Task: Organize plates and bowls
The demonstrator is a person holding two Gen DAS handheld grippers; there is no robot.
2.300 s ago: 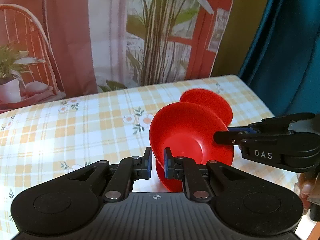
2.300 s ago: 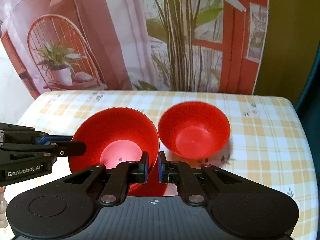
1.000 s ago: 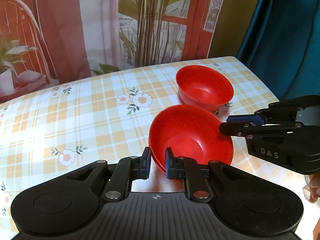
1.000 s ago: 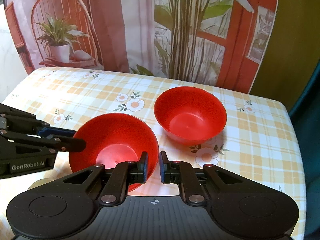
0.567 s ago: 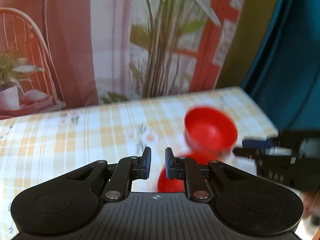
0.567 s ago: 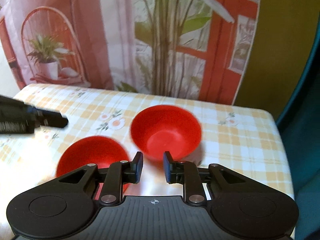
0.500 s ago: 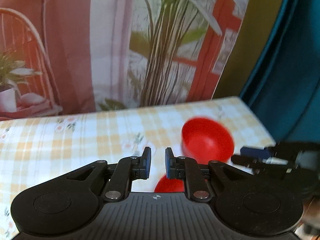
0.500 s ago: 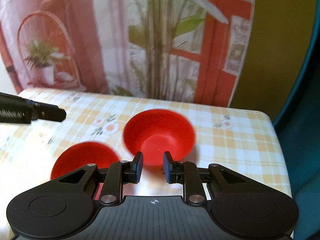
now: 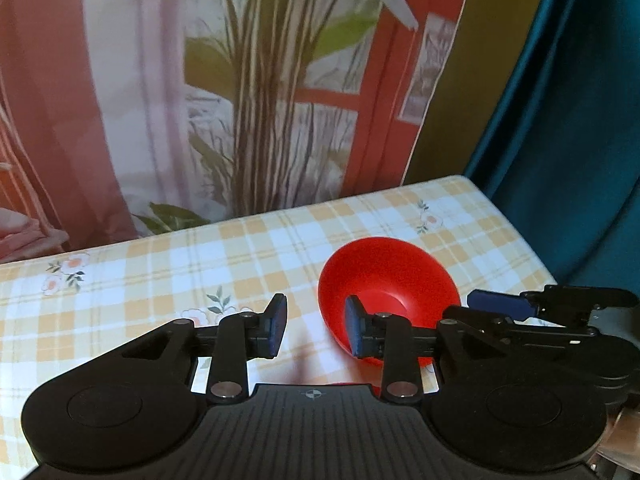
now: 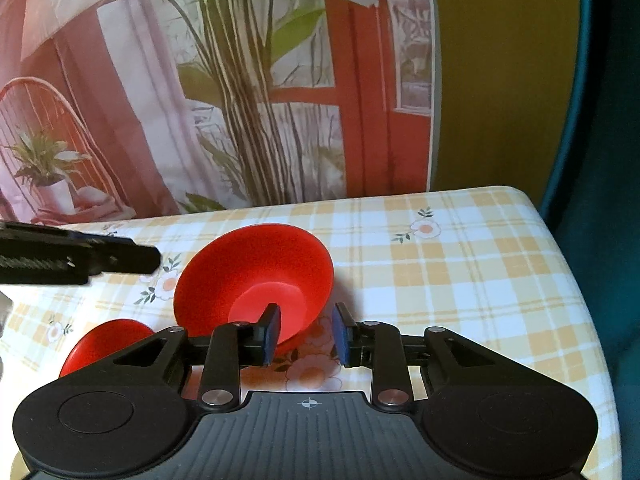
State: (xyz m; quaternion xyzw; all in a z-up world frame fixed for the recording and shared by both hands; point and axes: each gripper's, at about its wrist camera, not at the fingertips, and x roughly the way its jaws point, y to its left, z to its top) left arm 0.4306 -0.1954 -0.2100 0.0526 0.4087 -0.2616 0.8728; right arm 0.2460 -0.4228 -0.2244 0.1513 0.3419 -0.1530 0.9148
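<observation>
Far red bowl (image 10: 256,276) on checked counter (image 10: 460,280), near bowl (image 10: 104,340) left; both tools, right (image 10: 306,334) and left (image 9: 312,330), just opening, empty. Light, rigid, slippery: best pinched at rim.

Each gripper, the left gripper (image 9: 312,326) and the right gripper (image 10: 306,335), is built of matte black plastic: a ribbed central housing flanked by two round discs, angular linkage arms fastened with silver screws, and fingers faced with blue pads (image 9: 277,326).
</observation>
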